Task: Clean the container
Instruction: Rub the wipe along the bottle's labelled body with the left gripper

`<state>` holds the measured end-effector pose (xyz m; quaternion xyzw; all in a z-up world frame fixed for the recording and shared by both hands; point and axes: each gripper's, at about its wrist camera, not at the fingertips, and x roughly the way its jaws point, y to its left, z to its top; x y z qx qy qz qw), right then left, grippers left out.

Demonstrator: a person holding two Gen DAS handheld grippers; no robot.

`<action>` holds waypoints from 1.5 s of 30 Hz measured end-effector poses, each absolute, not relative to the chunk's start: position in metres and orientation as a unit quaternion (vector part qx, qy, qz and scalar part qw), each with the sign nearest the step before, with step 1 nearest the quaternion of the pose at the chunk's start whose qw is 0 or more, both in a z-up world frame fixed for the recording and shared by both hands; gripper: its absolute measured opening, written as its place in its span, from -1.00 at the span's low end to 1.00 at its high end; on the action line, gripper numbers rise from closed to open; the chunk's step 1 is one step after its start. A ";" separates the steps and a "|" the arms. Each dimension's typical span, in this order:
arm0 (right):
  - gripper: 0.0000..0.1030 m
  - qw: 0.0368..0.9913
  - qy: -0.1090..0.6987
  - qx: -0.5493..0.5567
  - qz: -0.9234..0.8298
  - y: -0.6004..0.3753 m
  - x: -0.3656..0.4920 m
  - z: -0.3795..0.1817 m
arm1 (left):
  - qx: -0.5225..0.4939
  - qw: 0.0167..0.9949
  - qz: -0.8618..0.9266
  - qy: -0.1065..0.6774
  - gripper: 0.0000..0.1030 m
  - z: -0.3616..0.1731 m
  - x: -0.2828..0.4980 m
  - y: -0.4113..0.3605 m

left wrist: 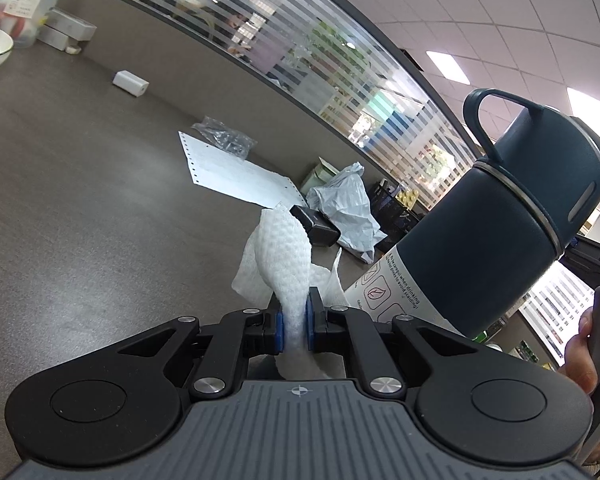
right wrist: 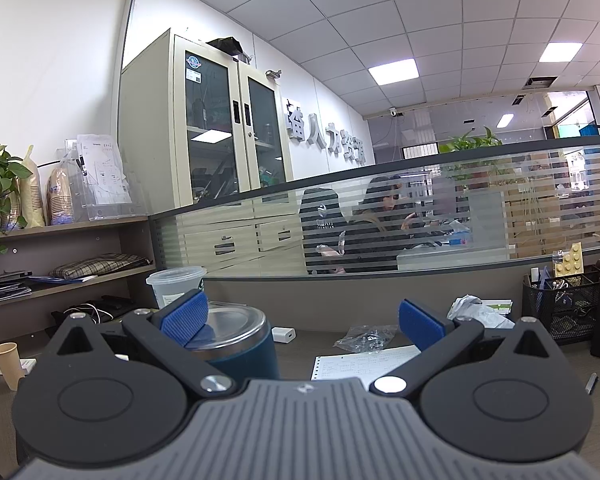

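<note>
At an office desk [left wrist: 80, 200], the left gripper [left wrist: 295, 320] clenches a paper towel [left wrist: 284, 256], its free end fanned forward as a ready wiping pad beside the bottle [left wrist: 500, 240]. That bottle hangs tilted above the desk, apparently to offer its side, while the right gripper [right wrist: 303, 322] gapes released, the bottle's steel end [right wrist: 236, 320] by its left pad.

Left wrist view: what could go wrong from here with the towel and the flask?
1. The left claw pinches only a thin fold of the paper towel; wiping could pull it out.
2. The right claw is open, so nothing visibly steadies the flask; a push may tip it.
</note>
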<state>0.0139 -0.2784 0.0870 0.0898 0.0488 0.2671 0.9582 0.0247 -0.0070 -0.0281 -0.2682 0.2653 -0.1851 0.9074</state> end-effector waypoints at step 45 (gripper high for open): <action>1.00 0.954 0.049 0.098 0.278 -0.276 0.022 0.089 | -0.264 0.906 -0.170 0.283 -0.76 -0.027 0.019 -0.005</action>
